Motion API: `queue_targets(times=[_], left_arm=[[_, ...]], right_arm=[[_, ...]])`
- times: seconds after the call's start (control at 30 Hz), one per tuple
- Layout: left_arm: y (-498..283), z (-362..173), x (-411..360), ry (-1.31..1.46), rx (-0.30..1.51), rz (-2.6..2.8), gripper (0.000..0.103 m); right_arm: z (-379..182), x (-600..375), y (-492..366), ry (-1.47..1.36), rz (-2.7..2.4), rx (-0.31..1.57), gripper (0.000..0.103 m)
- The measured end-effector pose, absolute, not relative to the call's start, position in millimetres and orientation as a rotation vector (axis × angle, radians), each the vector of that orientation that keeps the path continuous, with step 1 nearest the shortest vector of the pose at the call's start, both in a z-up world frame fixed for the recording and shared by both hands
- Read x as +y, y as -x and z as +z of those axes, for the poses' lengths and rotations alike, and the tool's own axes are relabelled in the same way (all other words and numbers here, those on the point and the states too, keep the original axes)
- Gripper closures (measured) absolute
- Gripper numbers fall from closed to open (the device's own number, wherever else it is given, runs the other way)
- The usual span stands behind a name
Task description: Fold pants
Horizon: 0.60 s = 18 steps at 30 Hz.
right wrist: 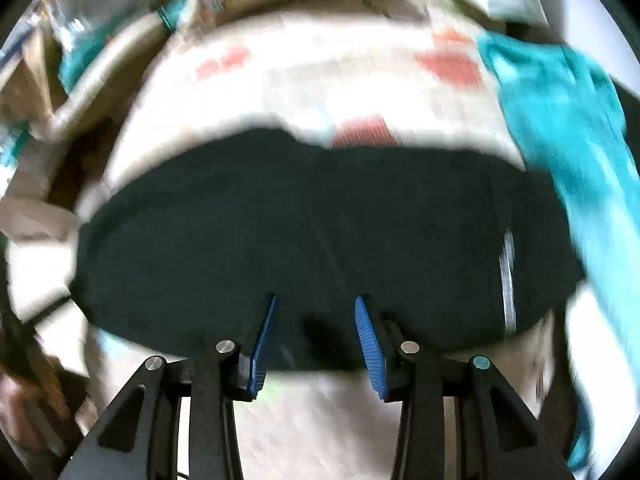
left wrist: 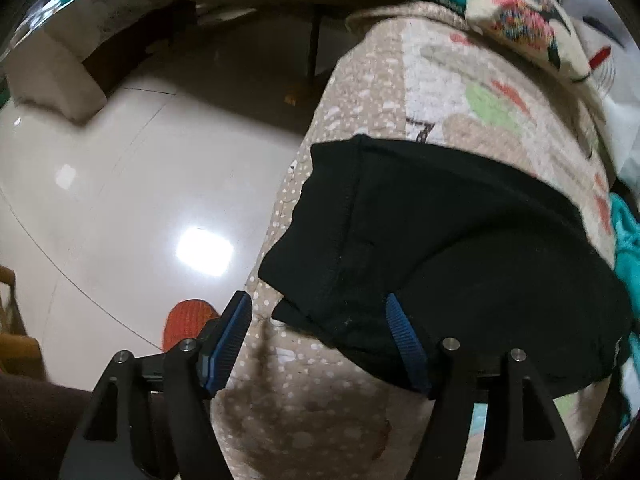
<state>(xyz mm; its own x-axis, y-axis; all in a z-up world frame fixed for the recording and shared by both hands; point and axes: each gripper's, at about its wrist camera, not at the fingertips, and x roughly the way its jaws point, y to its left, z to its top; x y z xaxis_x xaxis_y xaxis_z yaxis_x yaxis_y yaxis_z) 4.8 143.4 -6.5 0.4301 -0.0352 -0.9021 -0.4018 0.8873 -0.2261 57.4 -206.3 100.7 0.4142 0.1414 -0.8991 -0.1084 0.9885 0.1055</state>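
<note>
Black pants (left wrist: 460, 240) lie folded on the patterned mat (left wrist: 400, 80).
Your left gripper (left wrist: 320, 320) and right gripper (right wrist: 316, 320) both gape wide, empty; the cloth's limp and light, so pinch the stitched hem at the mat's near edge.

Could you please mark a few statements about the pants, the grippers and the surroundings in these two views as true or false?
1. The pants are black. True.
2. The left gripper is shut on the fabric. False: its jaws stand wide open, one finger over the patterned mat, the other against the pants' near edge.
3. A teal cloth lies to the right of the pants. True.
4. The right gripper is clamped shut. False: its blue pads are apart, over the pants' near edge.
5. The pants lie on bare tile floor. False: they lie on the patterned mat; the glossy floor is beside it.
</note>
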Motion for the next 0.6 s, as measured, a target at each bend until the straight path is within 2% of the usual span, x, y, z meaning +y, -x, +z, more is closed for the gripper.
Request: queue_targets(times=[0.13,0.3,0.37,0.47,0.5,0.53,0.57,0.6], left_arm=[[-1.6,1.1,138.7,0.487,1.070,0.201,0.034],[-10.0,11.1,131.7,0.496,1.030,0.157,0.034],[-11.1,8.1,133.3,0.526,1.047,0.145,0.034],[-17.2,0.7,133.8,0.573,1.087,0.142,0.034],[-17.8,-0.6,134.0,0.582,1.092,0.142,0.034],[-18.6,-1.3,133.8,0.589,1.094,0.143,0.034],[-19.1,-1.2,133.6,0.593,1.094,0.146,0.034],[-18.4,-0.9,134.2,0.595,1.094,0.147,0.034]], right_arm=[[106.2,-179.1,-117.7,0.032,0.304,1.022,0.052],[57.5,-177.1,-188.5,0.037,0.307,1.142,0.052],[44.6,-179.3,-197.8,-0.007,0.331,1.191,0.048],[36.1,-177.3,-197.6,-0.058,0.406,1.221,0.047],[35.7,-176.1,-197.3,-0.078,0.438,1.232,0.052],[35.4,-175.5,-197.5,-0.115,0.470,1.256,0.080],[36.0,-175.0,-197.9,-0.115,0.469,1.265,0.088],[37.2,-173.9,-199.1,-0.100,0.465,1.263,0.090]])
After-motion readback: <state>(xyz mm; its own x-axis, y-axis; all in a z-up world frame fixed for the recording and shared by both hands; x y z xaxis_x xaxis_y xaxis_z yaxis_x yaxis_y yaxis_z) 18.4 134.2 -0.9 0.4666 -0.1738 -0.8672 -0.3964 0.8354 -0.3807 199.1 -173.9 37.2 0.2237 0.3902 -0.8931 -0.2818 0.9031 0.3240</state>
